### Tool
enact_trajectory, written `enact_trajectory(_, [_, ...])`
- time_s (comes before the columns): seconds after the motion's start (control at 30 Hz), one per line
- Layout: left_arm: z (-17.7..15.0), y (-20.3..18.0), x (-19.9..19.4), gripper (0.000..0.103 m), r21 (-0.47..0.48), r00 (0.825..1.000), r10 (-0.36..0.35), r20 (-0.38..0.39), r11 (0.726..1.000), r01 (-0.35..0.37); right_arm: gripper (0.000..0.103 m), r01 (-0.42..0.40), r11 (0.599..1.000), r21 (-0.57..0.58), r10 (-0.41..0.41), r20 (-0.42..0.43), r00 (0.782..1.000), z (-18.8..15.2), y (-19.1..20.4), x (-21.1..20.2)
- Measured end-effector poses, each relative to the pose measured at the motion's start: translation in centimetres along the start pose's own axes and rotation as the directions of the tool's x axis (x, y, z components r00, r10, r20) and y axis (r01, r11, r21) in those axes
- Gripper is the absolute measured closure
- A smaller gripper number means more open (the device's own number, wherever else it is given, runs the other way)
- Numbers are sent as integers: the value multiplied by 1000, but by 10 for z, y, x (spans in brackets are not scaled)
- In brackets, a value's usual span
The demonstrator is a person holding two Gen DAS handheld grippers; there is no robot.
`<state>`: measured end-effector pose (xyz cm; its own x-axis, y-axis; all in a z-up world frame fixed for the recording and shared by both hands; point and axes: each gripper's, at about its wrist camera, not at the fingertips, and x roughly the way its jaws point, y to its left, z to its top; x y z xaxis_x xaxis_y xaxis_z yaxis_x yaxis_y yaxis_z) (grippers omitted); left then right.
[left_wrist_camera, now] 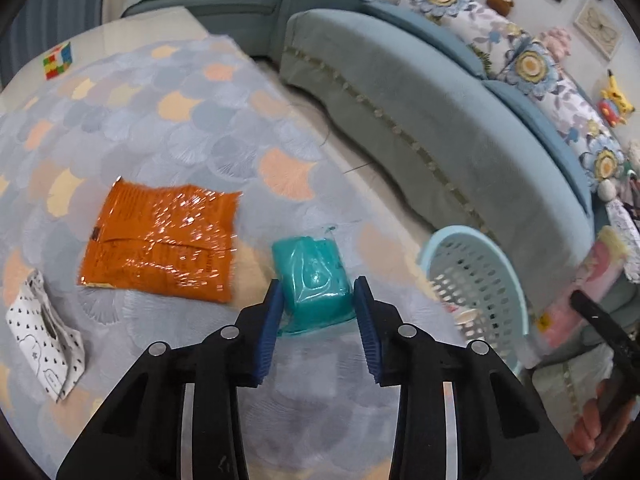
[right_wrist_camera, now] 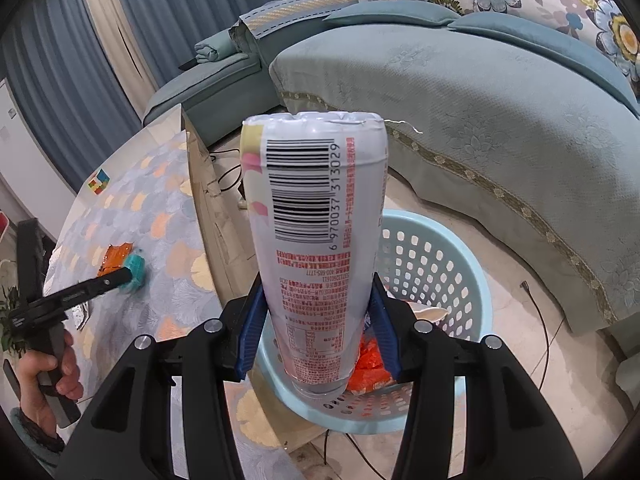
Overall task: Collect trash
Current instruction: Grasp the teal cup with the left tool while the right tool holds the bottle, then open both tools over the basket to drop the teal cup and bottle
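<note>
My left gripper [left_wrist_camera: 317, 300] has its blue pads on both sides of a teal plastic-wrapped packet [left_wrist_camera: 312, 276] on the table cloth [left_wrist_camera: 160, 120]. An orange foil wrapper [left_wrist_camera: 160, 240] lies flat to the left of it, and a white dotted paper bag [left_wrist_camera: 44, 332] further left. My right gripper [right_wrist_camera: 316, 320] is shut on a white plastic bottle [right_wrist_camera: 316, 220] with a barcode label, held over the light blue laundry basket [right_wrist_camera: 440, 264]. The basket [left_wrist_camera: 480, 284] holds orange trash [right_wrist_camera: 370, 368]. The left gripper [right_wrist_camera: 128, 276] at the teal packet [right_wrist_camera: 136, 268] also shows in the right wrist view.
A colour cube [left_wrist_camera: 58, 60] sits at the table's far corner. A teal sofa [left_wrist_camera: 420, 120] with floral cushions runs behind the basket. Cables [right_wrist_camera: 548, 340] lie on the tiled floor. The table edge [right_wrist_camera: 208, 216] stands just left of the basket.
</note>
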<state>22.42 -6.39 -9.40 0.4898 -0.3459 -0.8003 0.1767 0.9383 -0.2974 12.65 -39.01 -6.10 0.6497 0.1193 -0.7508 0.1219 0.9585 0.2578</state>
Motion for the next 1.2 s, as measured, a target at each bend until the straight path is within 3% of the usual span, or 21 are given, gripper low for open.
enact_trajectory(0.17, [-6,-65,-12,69,104,992,-122,18,987,120,58,24,998,60,-21,-61,998,-6,-14,8])
enact_trajectory(0.3, [-18,-122,-3,69,168,976,-218,-30,961,220,58,83,991,103,-67,-147,987,-14,-27,21])
enact_trajectory(0.43, [-29,-162,18,69,218,967,-246,-71,942,256,58,113,986,124,-90,-181,979,-23,-38,26])
enact_trajectory(0.63, [-40,-173,41,68,229,958,-259,-120,932,280,56,141,977,160,-106,-207,973,-31,-52,29])
enact_trajectory(0.73, [-41,-172,40,55,224,956,-267,-122,931,288,53,137,974,178,-99,-204,974,-30,-56,25])
enact_trajectory(0.8, [-40,-170,35,42,225,957,-271,-106,931,288,53,132,976,176,-99,-185,978,-27,-55,20])
enact_trajectory(0.87, [-37,-168,29,39,227,957,-276,-92,930,290,53,120,978,172,-92,-164,982,-23,-52,13])
enact_trajectory(1.07, [-30,-143,-2,39,222,965,-260,-27,940,260,53,84,991,105,-71,-118,990,-11,-25,1])
enact_trajectory(1.2, [-27,-102,-32,37,173,975,-215,50,964,204,53,31,999,24,-29,-80,996,-5,13,-3])
